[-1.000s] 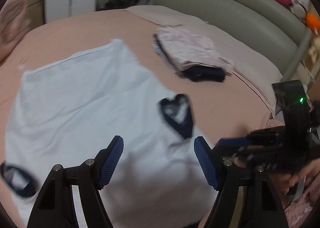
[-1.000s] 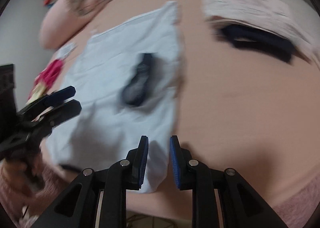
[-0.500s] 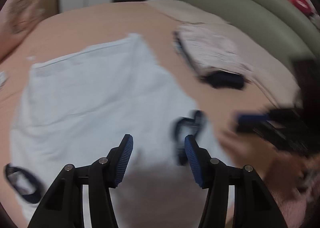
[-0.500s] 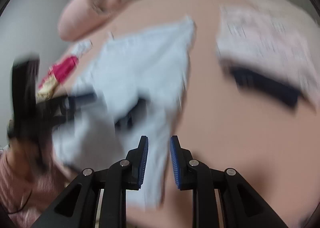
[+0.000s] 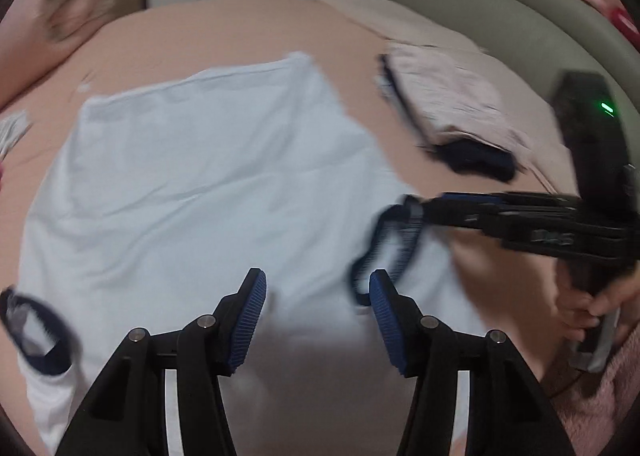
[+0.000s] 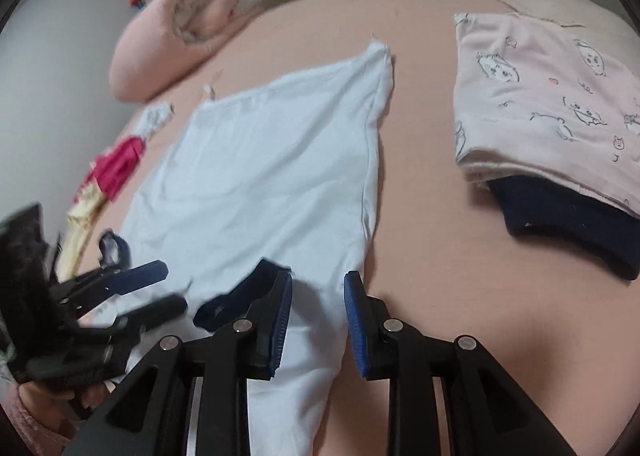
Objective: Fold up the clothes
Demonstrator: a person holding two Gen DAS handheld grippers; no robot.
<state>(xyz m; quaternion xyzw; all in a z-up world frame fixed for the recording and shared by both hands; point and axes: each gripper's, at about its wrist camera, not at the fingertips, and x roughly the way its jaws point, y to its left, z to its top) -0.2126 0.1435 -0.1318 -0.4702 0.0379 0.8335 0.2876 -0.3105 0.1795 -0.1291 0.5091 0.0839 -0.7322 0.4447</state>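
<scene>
A peach-sheeted bed [image 6: 304,12] fills both views, a grey-green padded headboard [image 5: 500,12] curving at 1 o'clock. The white T-shirt [image 6: 260,176] lies flat mid-bed, navy collar [image 5: 384,240] nearest. At 3 o'clock sits a folded pink printed garment [image 6: 540,96] over navy cloth; a pink rolled blanket [image 6: 180,20] at 10. Left tongs [image 5: 316,320] and right tongs [image 6: 318,324] both gape apart, empty. The left-wrist view is blurred.

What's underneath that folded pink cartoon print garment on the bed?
A dark navy garment lies under the pink printed garment, its near end sticking out. The rest is covered, so what kind it is stays hidden.
</scene>
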